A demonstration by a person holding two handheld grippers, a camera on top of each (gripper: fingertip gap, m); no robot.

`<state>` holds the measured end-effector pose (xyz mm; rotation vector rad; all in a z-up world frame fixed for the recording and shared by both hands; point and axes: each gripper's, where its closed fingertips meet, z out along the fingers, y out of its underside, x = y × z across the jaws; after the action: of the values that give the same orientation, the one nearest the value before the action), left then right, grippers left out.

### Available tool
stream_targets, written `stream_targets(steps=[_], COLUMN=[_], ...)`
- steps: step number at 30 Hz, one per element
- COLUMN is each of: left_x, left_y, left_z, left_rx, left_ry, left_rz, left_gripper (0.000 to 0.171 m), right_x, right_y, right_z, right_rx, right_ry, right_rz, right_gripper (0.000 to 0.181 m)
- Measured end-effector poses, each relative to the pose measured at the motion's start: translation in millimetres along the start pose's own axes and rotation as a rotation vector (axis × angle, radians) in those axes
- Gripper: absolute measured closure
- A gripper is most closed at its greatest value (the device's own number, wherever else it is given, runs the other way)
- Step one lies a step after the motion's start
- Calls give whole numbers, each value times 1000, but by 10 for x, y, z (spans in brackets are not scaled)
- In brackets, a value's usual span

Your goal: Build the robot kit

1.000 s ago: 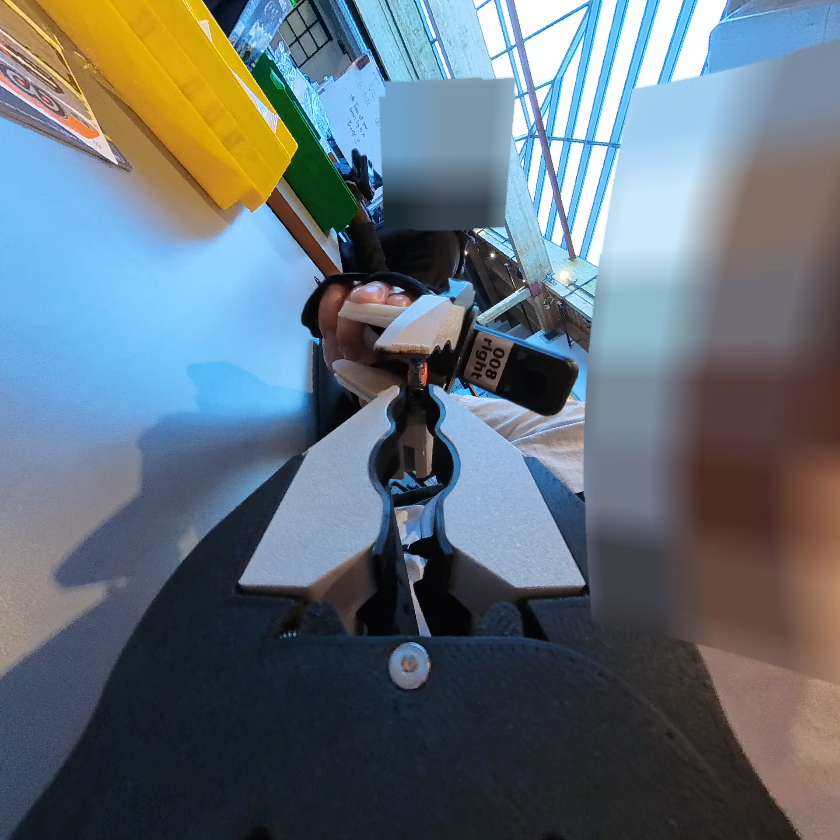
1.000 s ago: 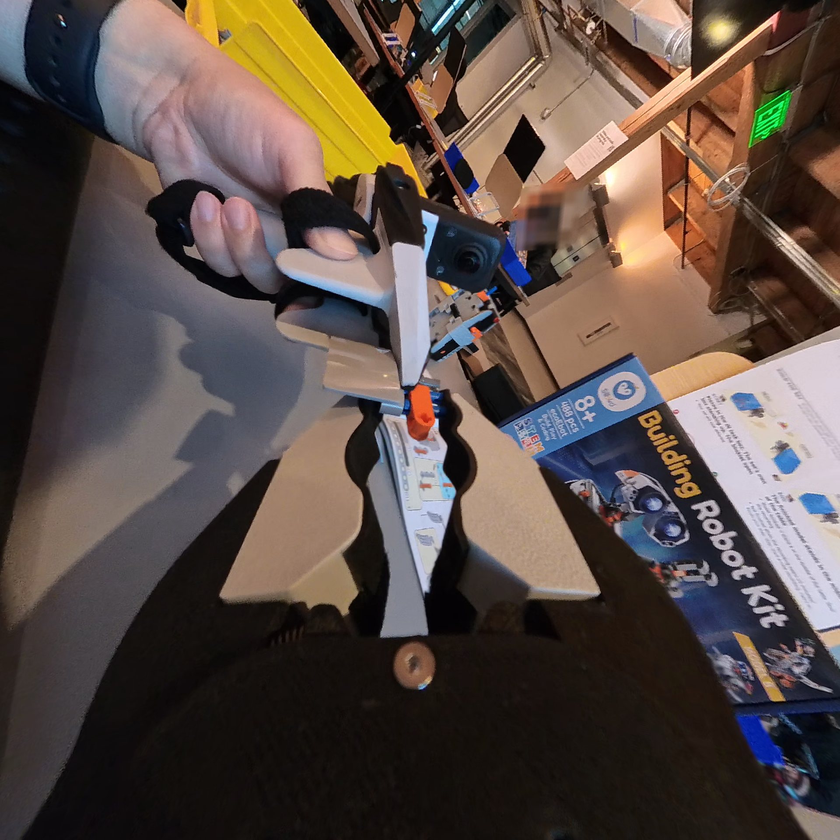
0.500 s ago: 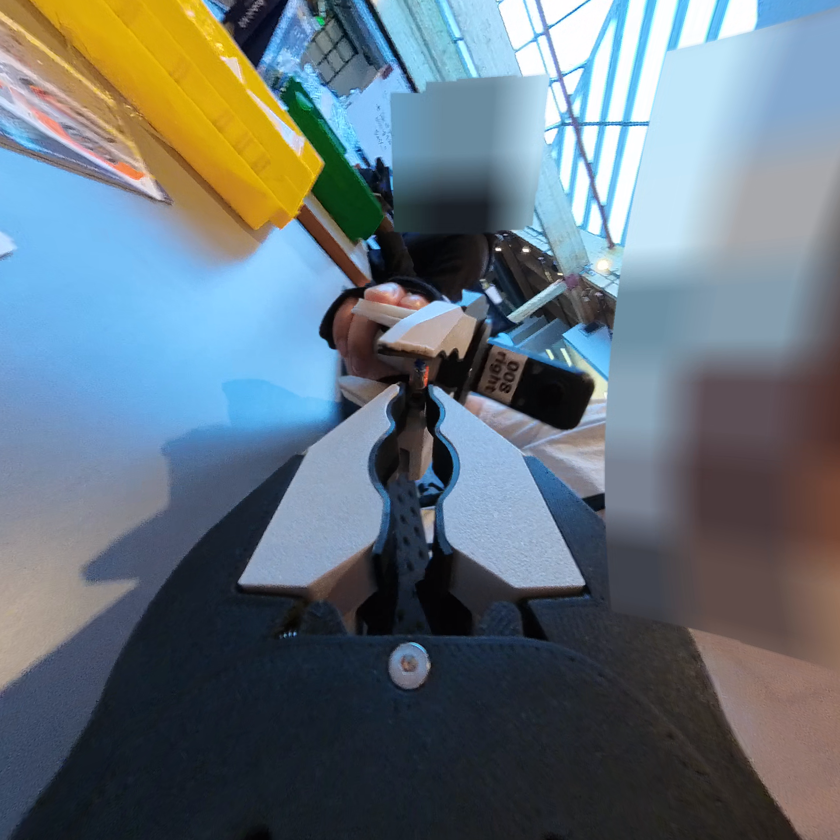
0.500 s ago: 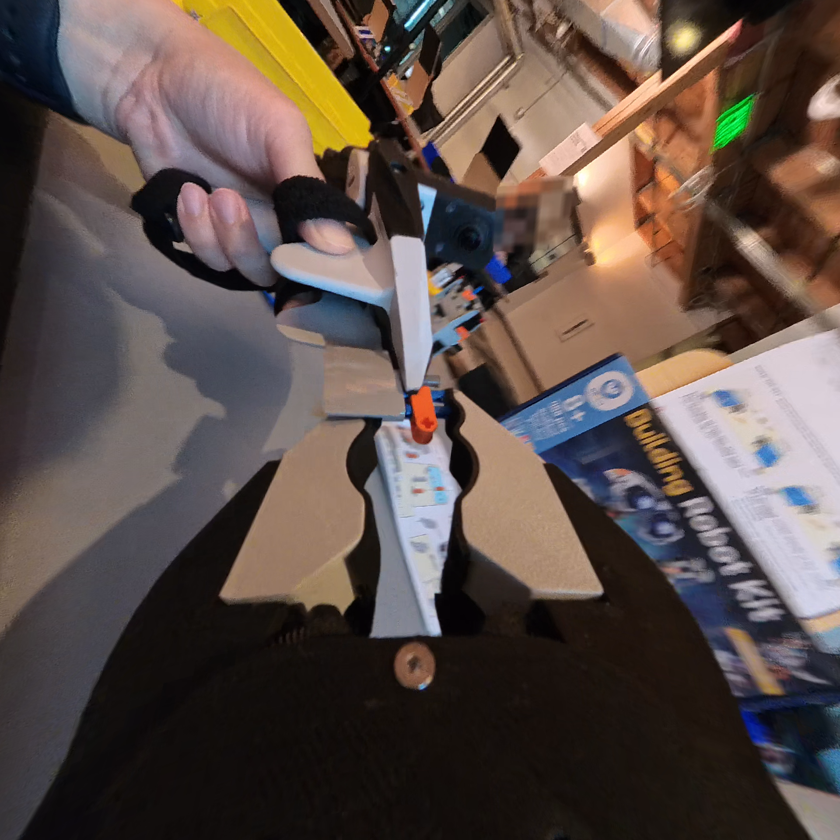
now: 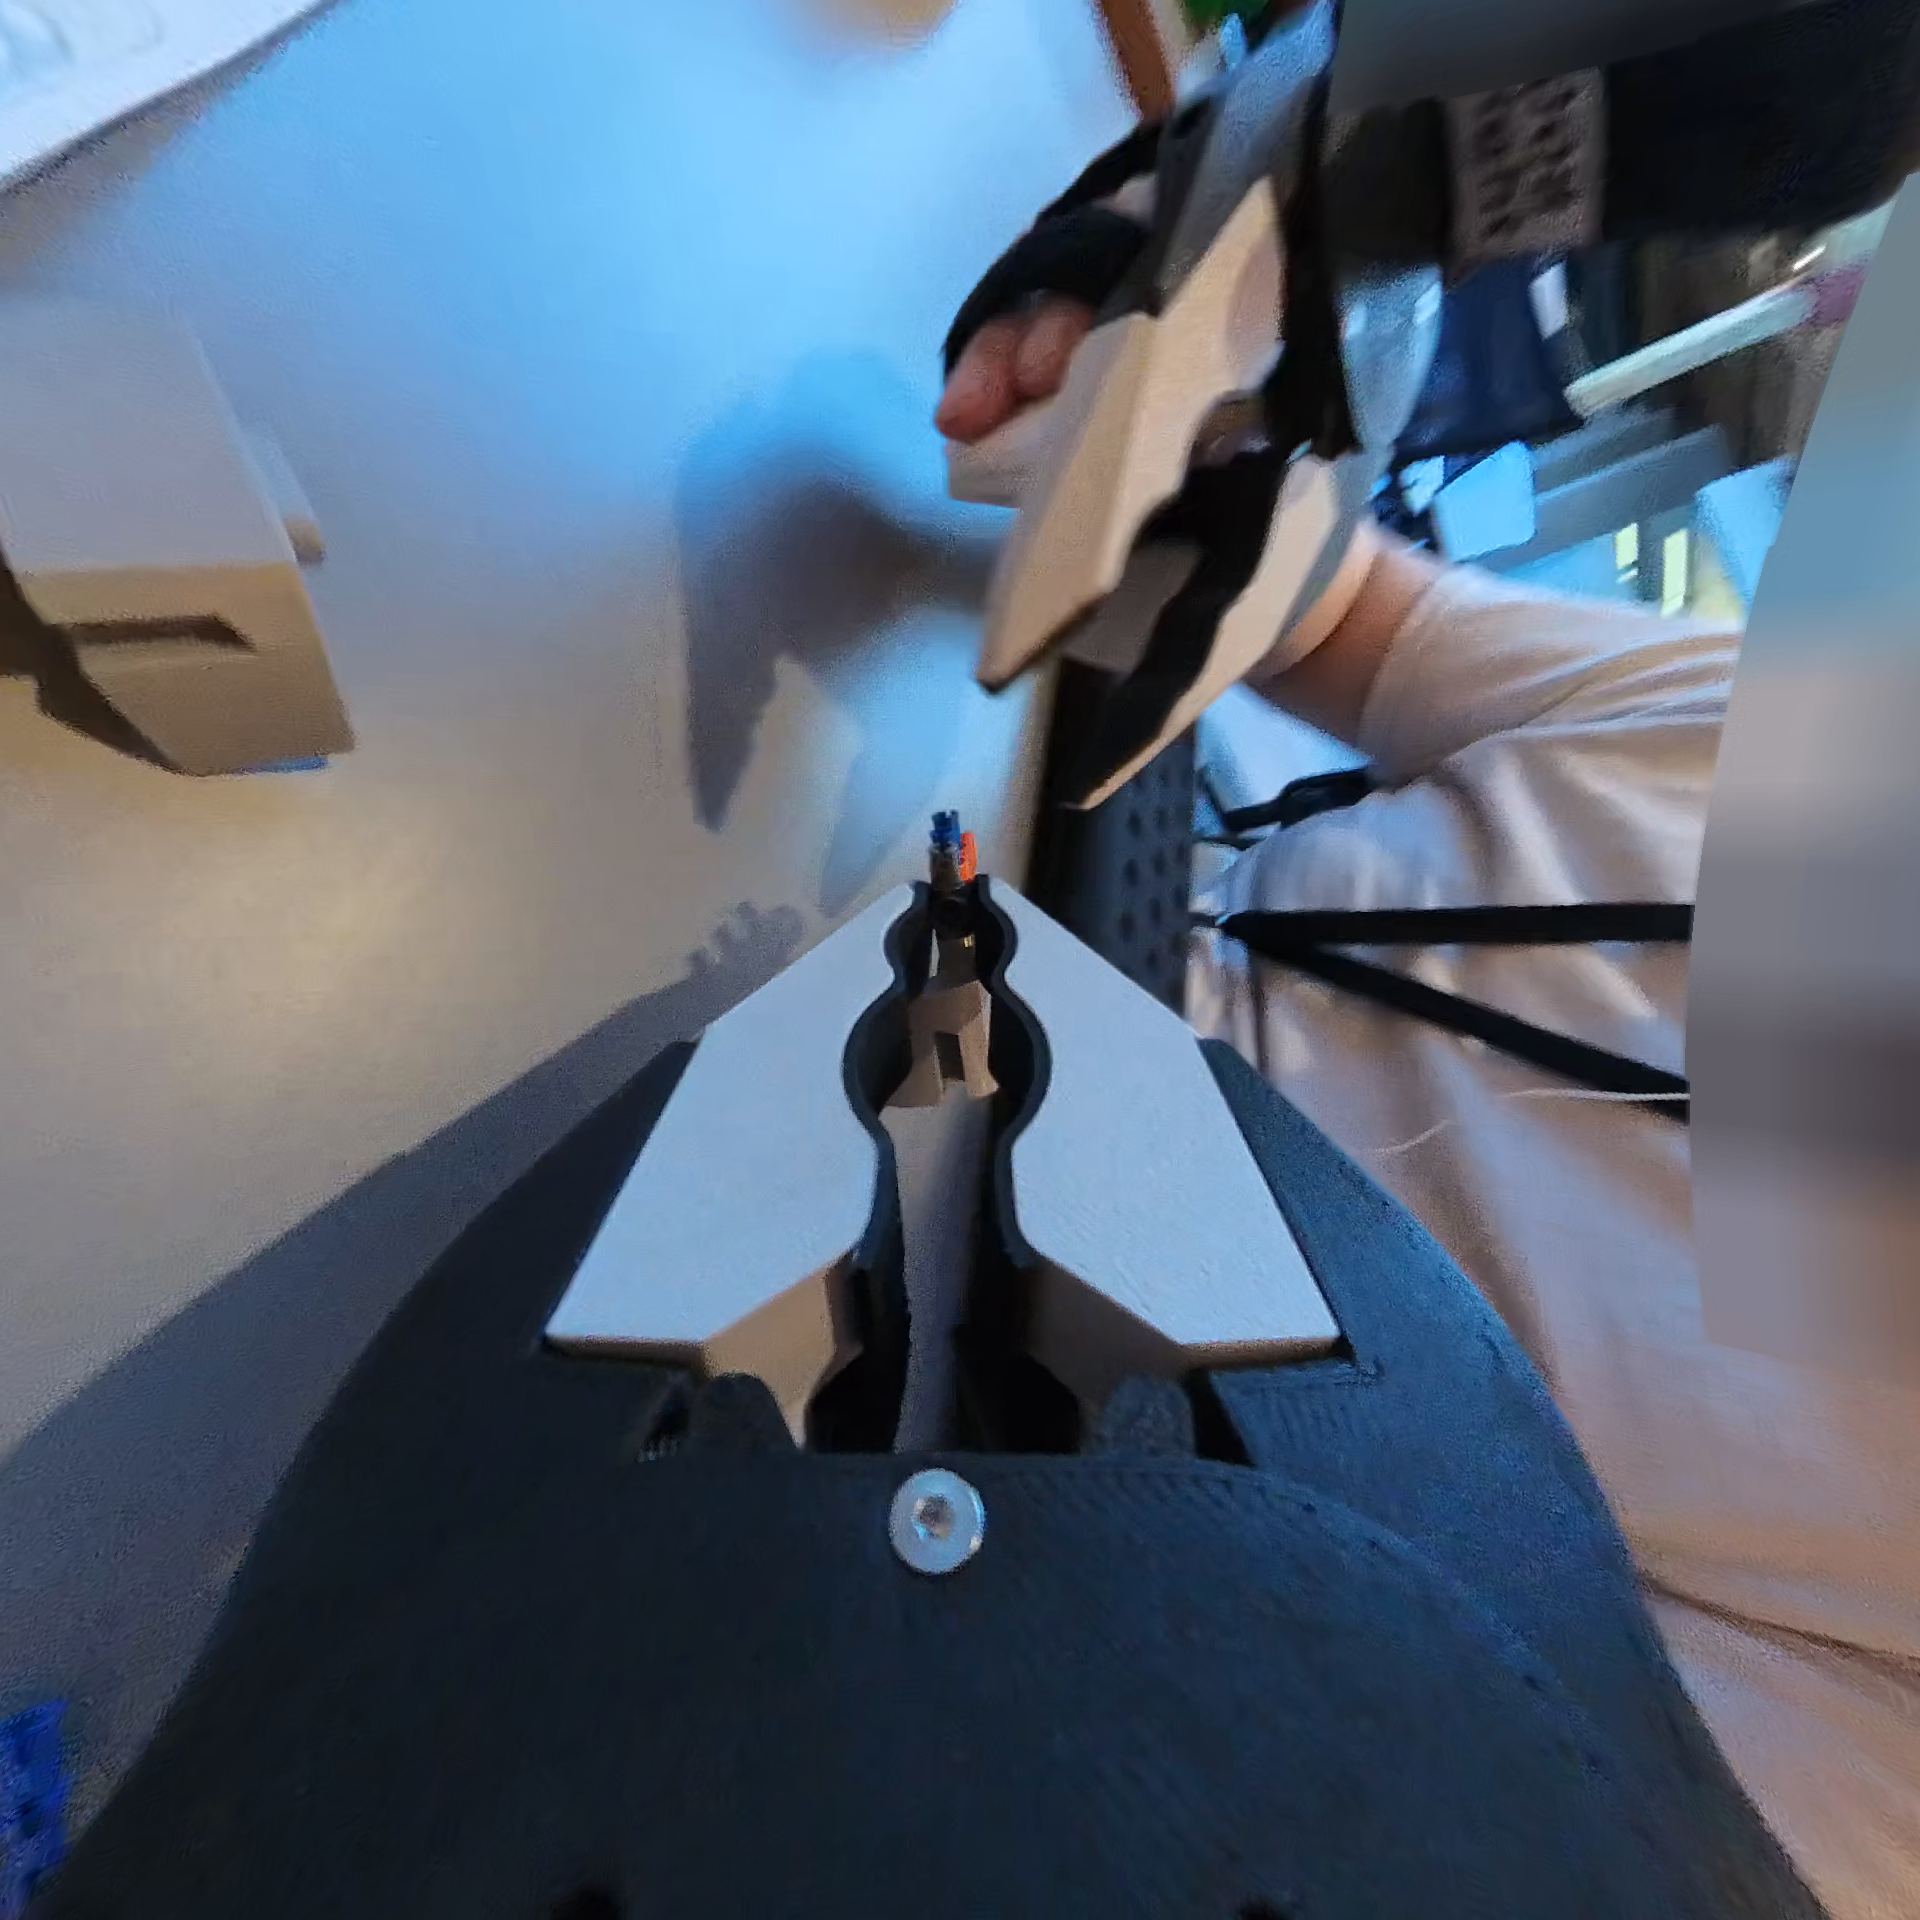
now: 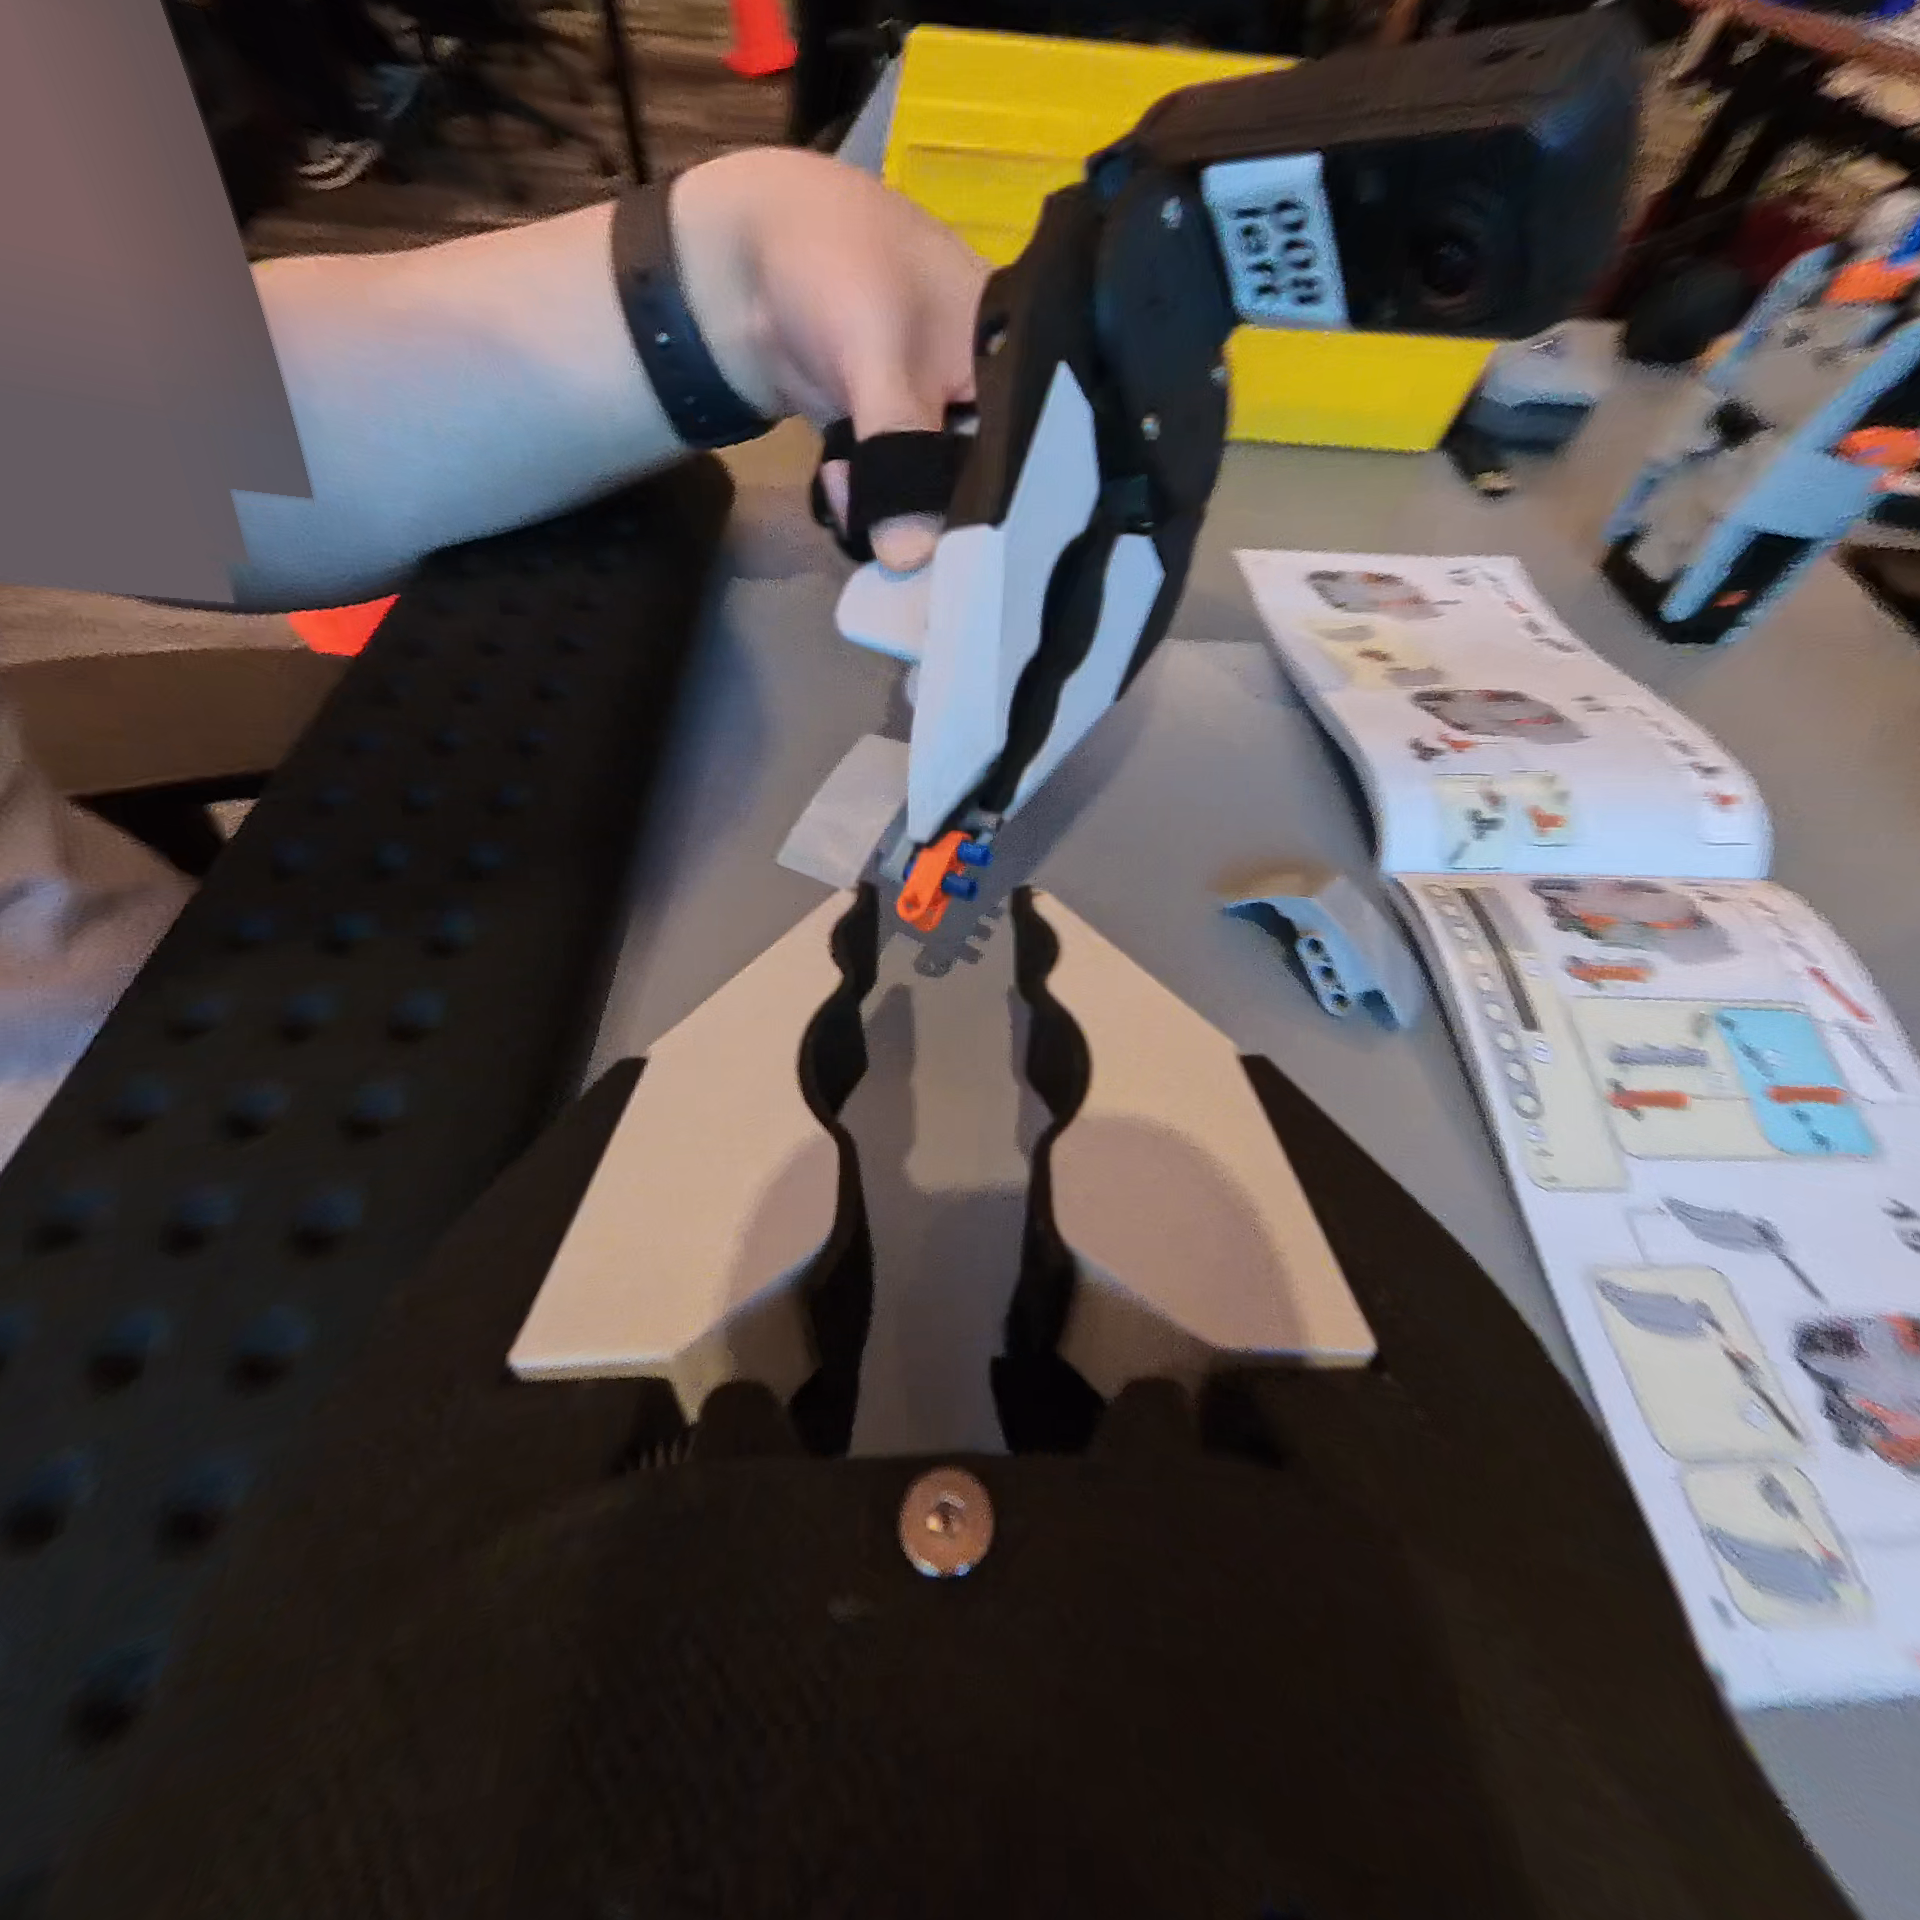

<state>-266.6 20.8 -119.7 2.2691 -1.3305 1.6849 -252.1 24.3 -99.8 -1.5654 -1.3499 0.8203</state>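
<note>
Left tongs [image 6: 940,831] clamp the orange-blue part [image 6: 935,878]; right tongs [image 6: 935,914] gape empty just below. Judgement: keep tips aligned.

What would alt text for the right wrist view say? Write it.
The left tongs, held in a hand, are shut on a small orange and blue building piece just above a grey table. The right tongs sit open right below it. An open instruction booklet lies to the right.
</note>
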Motion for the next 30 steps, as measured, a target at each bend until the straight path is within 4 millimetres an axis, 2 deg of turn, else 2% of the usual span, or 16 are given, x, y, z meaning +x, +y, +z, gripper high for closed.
stream_targets(steps=[3, 6, 8, 10, 11, 14, 15, 16, 17, 20, 24, 27, 30], left_x=[-54, -49, -17, 12, 7, 4, 28, 67, 109, 136, 380, 391, 504], left_y=[129, 194, 212, 196, 191, 200, 169, 100, 5, -237, -307, -161, -62], left_z=[58, 80, 85, 89, 88, 48, -7, -88, -192, -579, -987, -960, -887], left_rx=[-96, -146, -164, -157, -156, -158, -138, -88, -10, 262, 636, 748, 810], left_ry=[-41, -66, -79, -87, -92, -78, -59, -32, -8, -42, -33, -72, -12], left_rz=[79, 179, 267, 315, 315, 272, 240, 204, 176, 152, 177, 140, 110], left_gripper=[166, 166, 166, 166, 167, 162, 154, 139, 133, 134, 136, 143, 147], right_x=[52, -10, -103, -198, -235, -219, -173, -124, -78, 57, 225, 299, 161], right_y=[109, 164, 154, 160, 166, 212, 216, 197, 142, 22, -244, -461, -508], right_z=[147, 268, 316, 349, 356, 373, 375, 364, 339, 236, 112, 106, 258], right_rx=[-66, -111, -134, -173, -183, -184, -168, -138, -84, 58, 279, 446, 470], right_ry=[-97, -261, -372, -461, -491, -482, -452, -429, -414, -373, -331, -288, -300], right_rz=[155, 387, 481, 513, 519, 530, 554, 585, 612, 703, 826, 910, 968], right_gripper=[159, 152, 152, 157, 166, 175, 175, 175, 175, 175, 175, 176, 176])
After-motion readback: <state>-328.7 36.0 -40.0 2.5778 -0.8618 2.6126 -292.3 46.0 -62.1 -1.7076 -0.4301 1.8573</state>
